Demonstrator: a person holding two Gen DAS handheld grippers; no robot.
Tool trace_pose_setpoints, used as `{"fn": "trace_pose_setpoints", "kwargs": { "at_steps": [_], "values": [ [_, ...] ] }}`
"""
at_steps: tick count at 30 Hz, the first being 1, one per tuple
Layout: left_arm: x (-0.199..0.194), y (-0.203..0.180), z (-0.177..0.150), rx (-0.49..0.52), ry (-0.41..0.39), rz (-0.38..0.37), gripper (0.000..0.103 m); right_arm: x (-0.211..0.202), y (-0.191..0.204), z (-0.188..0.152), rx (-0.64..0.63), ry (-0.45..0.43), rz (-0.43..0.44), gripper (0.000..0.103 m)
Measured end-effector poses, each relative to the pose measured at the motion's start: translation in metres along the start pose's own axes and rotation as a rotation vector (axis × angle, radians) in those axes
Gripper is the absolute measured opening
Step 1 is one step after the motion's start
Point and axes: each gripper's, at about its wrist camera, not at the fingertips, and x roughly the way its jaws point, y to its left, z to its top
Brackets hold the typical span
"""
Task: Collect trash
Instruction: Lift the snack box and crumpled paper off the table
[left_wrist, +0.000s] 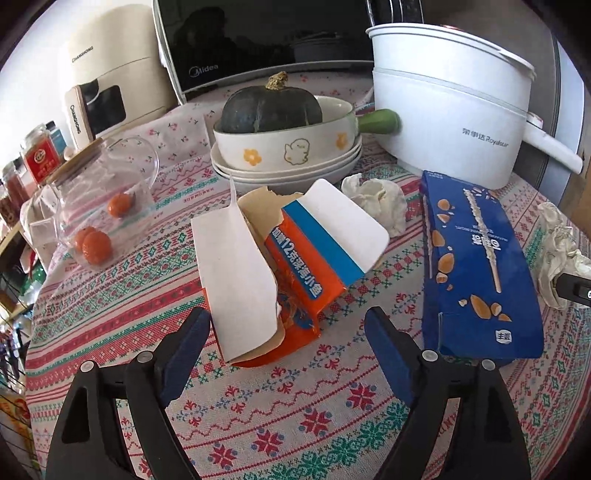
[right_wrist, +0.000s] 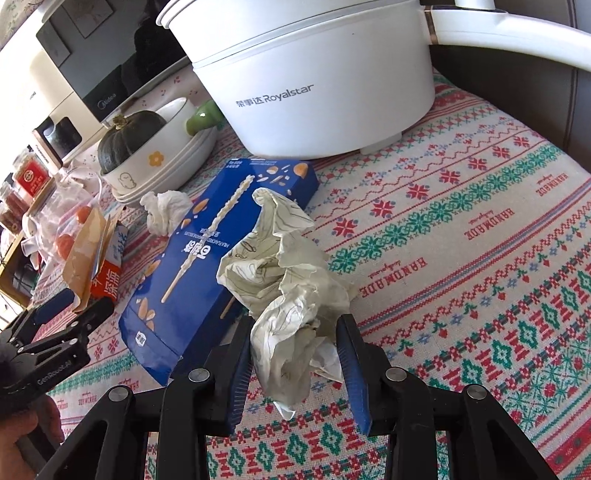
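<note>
On a table spread with a patterned cloth (right_wrist: 461, 206), trash collection was under way; the right gripper (right_wrist: 295, 354) was clamped on a crumpled paper wad (right_wrist: 288, 280), its blue pads pressing into the lower folds, though whether the wad hung clear of the cloth could not be told from this angle. The left gripper (left_wrist: 288, 343) stood wide open and empty, its jaws flanking the near end of a torn orange carton (left_wrist: 291, 266), without evident contact. A blue snack box (left_wrist: 476, 266) lay flat just beside the carton; a second white paper wad (left_wrist: 380, 203) sat near the stacked bowls (left_wrist: 288, 162). The step in hand appeared to be the carton's pickup; the next move would call for advancing and closing on its crushed body, not the loose flap.
</note>
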Motion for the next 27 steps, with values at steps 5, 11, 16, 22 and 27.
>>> {"fn": "trace_pose_setpoints", "kwargs": {
  "at_steps": [5,11,16,22,27],
  "values": [
    [0.012,0.018,0.009,-0.081,0.027,-0.006,0.087,0.002,-0.003,0.004,0.014,-0.007,0.013,0.043],
    [0.028,0.037,0.01,-0.181,0.086,-0.109,0.059,0.01,-0.004,0.009,0.046,-0.006,0.028,0.055],
    [0.015,0.049,0.006,-0.214,0.052,-0.163,0.046,0.012,-0.001,0.009,0.044,0.004,0.022,0.044],
    [-0.017,0.055,0.004,-0.217,0.031,-0.208,0.04,-0.005,0.003,0.008,0.071,0.0,0.035,0.032],
    [-0.05,0.052,-0.006,-0.2,0.036,-0.248,0.039,-0.033,0.014,-0.001,0.054,-0.006,0.014,0.032]
  ]
}}
